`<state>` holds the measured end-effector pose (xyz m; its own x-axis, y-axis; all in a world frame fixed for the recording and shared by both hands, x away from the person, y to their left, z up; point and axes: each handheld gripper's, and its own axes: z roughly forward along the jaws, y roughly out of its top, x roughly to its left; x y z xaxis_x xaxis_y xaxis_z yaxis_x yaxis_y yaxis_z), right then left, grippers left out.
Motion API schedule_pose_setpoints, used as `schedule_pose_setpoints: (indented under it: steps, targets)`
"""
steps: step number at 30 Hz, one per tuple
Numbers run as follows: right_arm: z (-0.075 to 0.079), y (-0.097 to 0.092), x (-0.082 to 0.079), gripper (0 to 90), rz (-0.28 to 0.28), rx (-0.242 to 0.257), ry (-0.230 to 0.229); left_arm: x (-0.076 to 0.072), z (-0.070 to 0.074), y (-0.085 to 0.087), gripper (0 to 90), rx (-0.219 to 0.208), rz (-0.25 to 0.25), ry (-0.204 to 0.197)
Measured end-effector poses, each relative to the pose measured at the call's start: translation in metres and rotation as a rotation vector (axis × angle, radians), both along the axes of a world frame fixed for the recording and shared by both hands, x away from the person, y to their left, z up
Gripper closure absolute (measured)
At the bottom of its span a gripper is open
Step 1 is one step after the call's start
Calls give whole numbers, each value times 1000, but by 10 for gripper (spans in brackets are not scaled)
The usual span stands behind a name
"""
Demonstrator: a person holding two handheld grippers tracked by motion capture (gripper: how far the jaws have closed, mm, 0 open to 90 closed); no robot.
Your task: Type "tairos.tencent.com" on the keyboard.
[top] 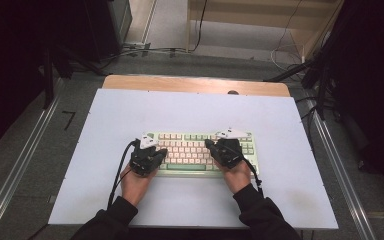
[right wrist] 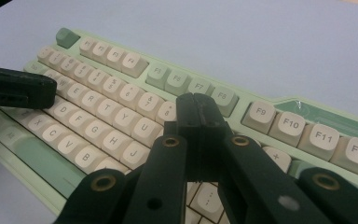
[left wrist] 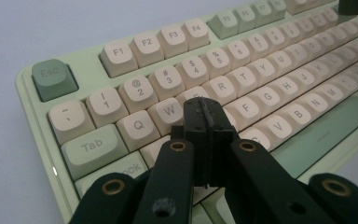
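White table (top: 105,165), keyboard (top: 190,167), left gripper (left wrist: 204,109) and right gripper (right wrist: 196,108) clenched empty (tips over keys)
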<state>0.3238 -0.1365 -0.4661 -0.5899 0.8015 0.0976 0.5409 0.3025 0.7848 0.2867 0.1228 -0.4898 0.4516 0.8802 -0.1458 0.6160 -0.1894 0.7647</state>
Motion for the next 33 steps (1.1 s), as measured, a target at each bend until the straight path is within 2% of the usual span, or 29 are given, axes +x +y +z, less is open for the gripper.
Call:
schedule_pose_setpoints:
  steps: [9,17,33]
  targets:
    - [1,-1,-1,873,3,5,1,-4,8,3,900,-53,10,-65]
    - [1,-4,-4,873,9,-3,0,-6,10,8,900,-87,31,-99]
    - [-6,-12,-11,873,13,-25,29,-6,10,11,900,-82,40,-97]
